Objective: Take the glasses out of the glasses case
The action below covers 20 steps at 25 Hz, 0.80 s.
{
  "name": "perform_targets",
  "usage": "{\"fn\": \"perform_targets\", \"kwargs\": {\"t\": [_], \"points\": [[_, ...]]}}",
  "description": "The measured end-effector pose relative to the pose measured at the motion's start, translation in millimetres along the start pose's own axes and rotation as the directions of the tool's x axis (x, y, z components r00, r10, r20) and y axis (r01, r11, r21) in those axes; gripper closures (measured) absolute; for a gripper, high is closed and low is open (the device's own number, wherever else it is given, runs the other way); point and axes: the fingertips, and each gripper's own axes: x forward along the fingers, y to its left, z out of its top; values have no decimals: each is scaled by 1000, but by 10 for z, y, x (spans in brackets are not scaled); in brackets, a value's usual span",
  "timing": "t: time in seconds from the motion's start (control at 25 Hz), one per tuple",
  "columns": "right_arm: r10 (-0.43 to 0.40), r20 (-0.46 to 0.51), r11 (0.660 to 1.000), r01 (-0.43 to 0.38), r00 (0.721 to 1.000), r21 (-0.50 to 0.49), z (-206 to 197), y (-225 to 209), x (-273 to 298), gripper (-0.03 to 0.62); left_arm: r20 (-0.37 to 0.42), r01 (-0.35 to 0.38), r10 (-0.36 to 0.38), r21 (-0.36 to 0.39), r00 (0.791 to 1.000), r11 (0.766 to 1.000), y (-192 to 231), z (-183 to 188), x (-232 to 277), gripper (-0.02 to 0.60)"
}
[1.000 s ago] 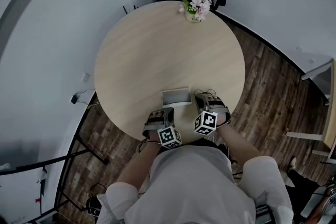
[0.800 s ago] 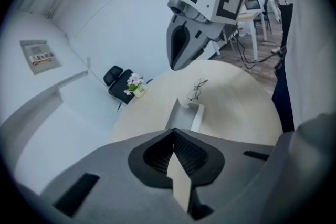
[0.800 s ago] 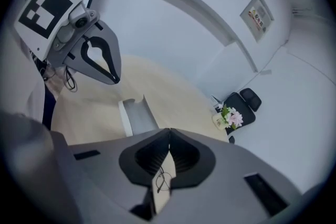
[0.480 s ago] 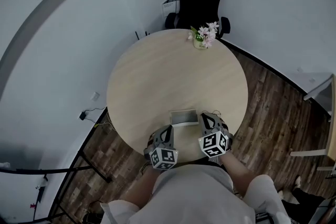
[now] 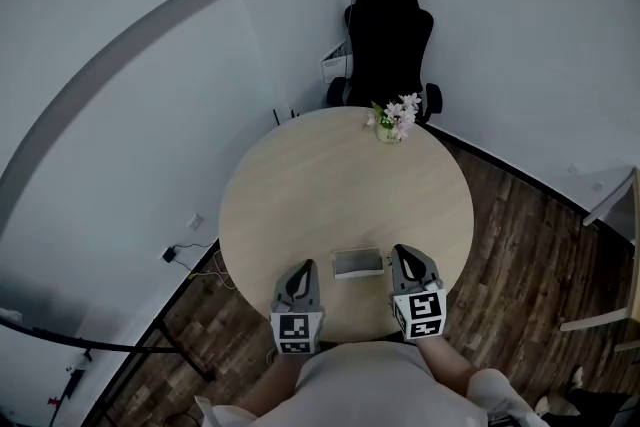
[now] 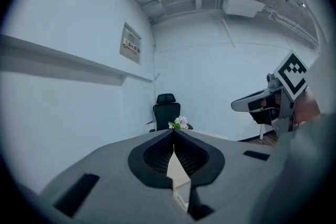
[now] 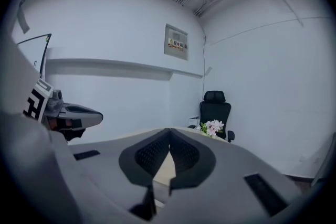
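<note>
The glasses case point(image 5: 357, 262), a small pale rectangular box, lies closed on the round wooden table point(image 5: 330, 195) near its front edge. My left gripper point(image 5: 304, 267) is held just left of the case and my right gripper point(image 5: 399, 252) just right of it, both pointing across the table. Neither touches the case. In the left gripper view the left gripper point(image 6: 173, 131) has its jaws together with nothing between them. The right gripper point(image 7: 169, 130) looks the same in its own view. No glasses show.
A small vase of pink flowers point(image 5: 393, 122) stands at the table's far edge, with a black office chair point(image 5: 388, 35) behind it against the white wall. Dark wood floor point(image 5: 520, 255) surrounds the table. Cables and a stand point(image 5: 150, 345) sit at the lower left.
Both grippers have come up from the table's front edge and rolled upright, now flanking the case. The case has not moved. The head view has tilted up toward the far wall.
</note>
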Motion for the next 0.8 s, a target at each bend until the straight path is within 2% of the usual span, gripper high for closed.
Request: {"fn": "perform_targets", "kwargs": {"t": [0.2, 0.52, 0.68, 0.8], "points": [[35, 55, 998, -38, 998, 50, 214, 143, -116, 582, 51, -39, 44, -108, 998, 993, 93, 214, -89, 572], [67, 50, 997, -69, 997, 41, 214, 294, -103, 582, 58, -72, 78, -95, 995, 993, 133, 246, -109, 572], [68, 51, 996, -70, 996, 47, 223, 288, -119, 582, 54, -49, 57, -138, 997, 989, 94, 281, -128, 572], [68, 54, 996, -71, 996, 48, 234, 291, -124, 582, 61, -41, 50, -140, 997, 989, 74, 343, -131, 572]]}}
